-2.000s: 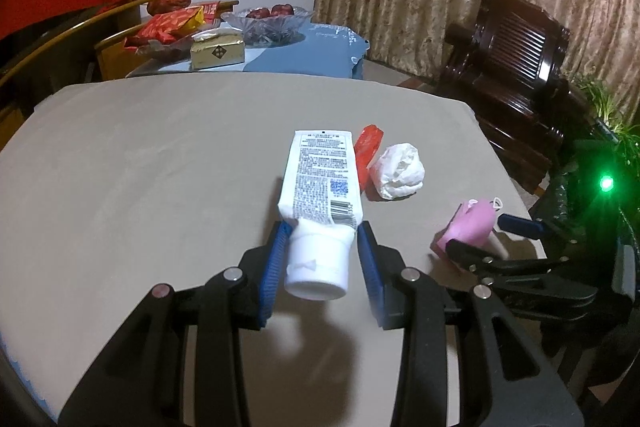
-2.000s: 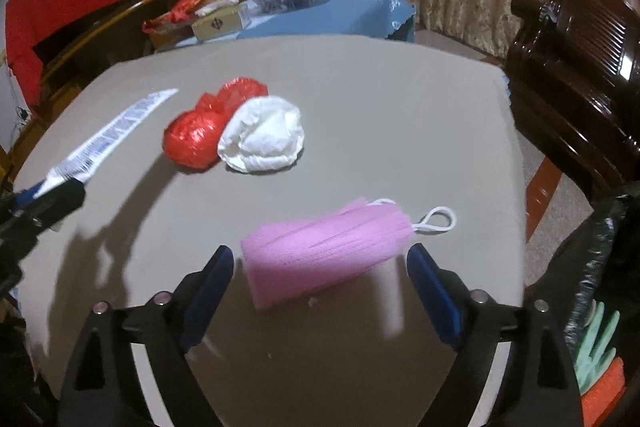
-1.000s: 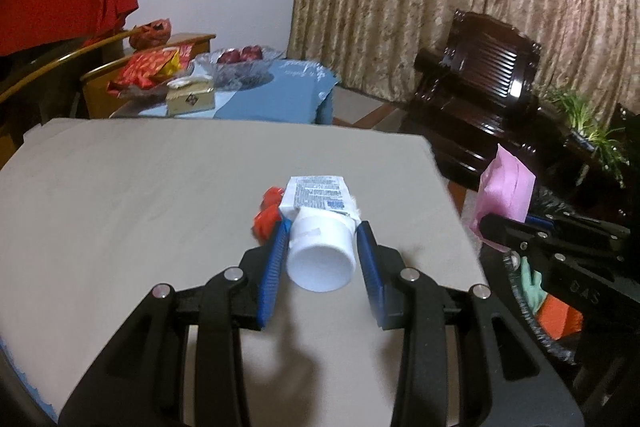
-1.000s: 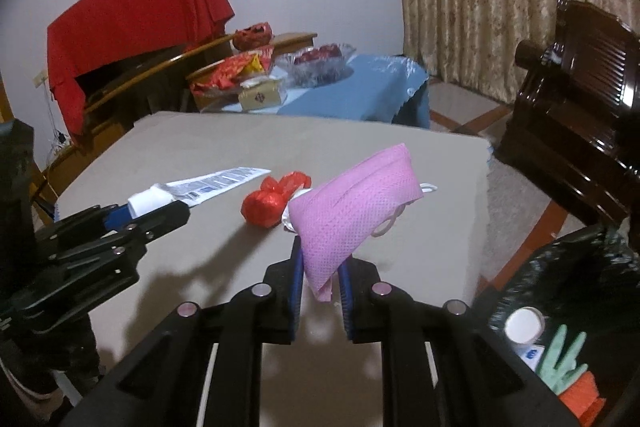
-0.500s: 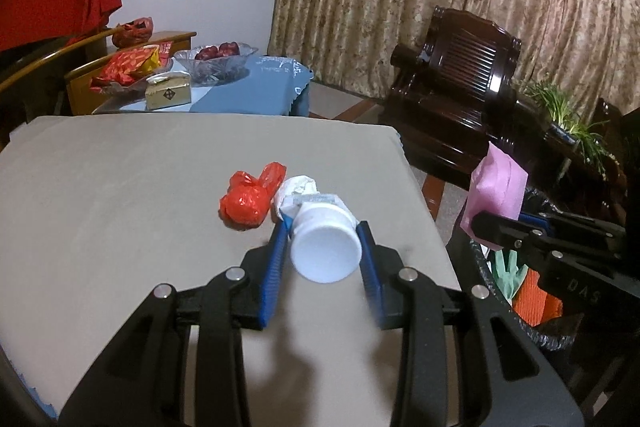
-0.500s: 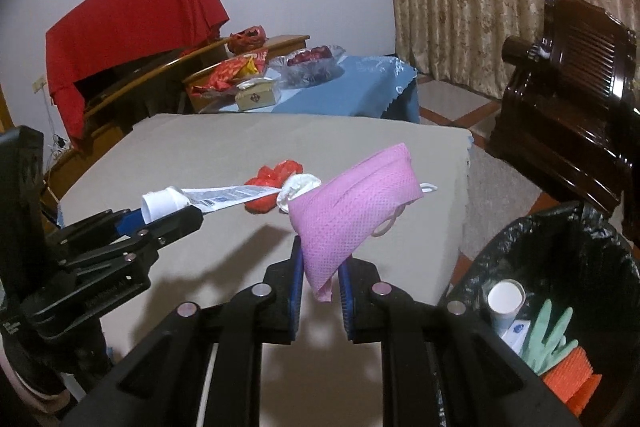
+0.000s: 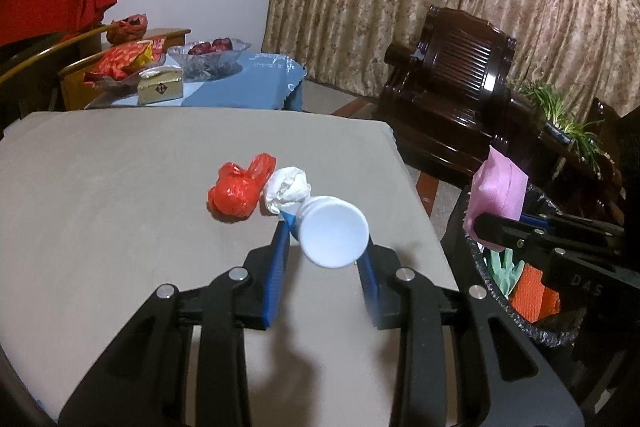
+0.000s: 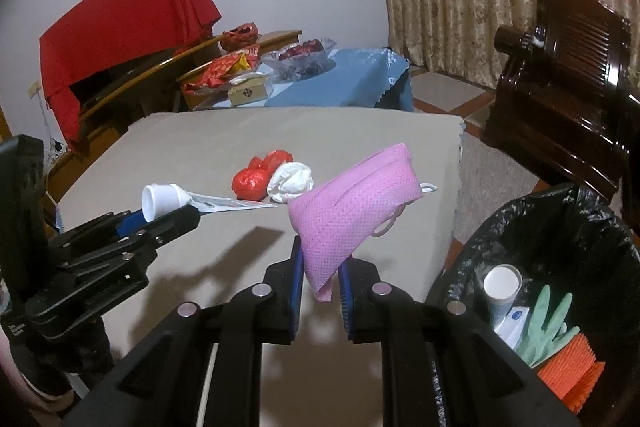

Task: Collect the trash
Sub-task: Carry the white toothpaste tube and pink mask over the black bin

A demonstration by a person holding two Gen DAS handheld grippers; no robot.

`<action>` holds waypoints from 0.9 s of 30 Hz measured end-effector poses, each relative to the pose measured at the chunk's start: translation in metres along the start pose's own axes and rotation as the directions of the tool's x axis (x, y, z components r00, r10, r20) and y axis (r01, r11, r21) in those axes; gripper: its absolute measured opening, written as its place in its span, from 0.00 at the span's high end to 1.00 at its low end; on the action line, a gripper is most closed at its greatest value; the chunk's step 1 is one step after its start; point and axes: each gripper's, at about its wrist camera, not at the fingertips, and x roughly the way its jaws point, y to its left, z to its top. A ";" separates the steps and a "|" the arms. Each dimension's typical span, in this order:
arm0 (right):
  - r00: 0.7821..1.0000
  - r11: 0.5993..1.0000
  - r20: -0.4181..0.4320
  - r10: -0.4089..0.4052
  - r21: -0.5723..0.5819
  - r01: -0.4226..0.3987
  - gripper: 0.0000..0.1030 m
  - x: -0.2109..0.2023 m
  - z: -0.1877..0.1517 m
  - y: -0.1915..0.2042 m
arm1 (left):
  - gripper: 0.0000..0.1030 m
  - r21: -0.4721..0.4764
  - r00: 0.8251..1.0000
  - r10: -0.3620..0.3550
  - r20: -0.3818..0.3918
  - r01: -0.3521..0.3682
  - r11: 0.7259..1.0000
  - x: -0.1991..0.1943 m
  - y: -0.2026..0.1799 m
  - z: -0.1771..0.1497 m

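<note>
Left tool (image 7: 324, 259) clamped on white-capped tube (image 7: 334, 237), held above worktop (image 7: 120, 227). Right tool (image 8: 320, 291) pinching pink face mask (image 8: 352, 211), raised. Just right of it: black-lined trash bin (image 8: 592, 227). Ahead of both tools, on worktop: crumpled white tissue (image 7: 288, 189) touching red plastic bag (image 7: 236, 191).

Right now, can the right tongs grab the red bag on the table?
Probably not yet: the right tongs are shut on the pink mask, so they must drop it first. The red bag itself lies uncovered.
</note>
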 end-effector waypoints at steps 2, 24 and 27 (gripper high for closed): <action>1.000 1.000 0.003 -0.003 0.000 0.003 0.84 0.000 0.000 0.000 | 0.69 0.001 1.000 -0.001 0.007 0.001 1.000 -0.002 0.000 0.002; 0.985 0.994 0.139 -0.106 0.047 0.101 0.84 -0.083 0.006 -0.044 | 0.69 0.114 0.983 -0.125 0.138 0.110 0.987 -0.036 -0.080 0.037; 0.979 0.990 0.153 -0.134 0.059 0.126 0.84 -0.098 0.005 -0.055 | 0.69 0.135 0.977 -0.157 0.143 0.138 0.981 -0.037 -0.098 0.038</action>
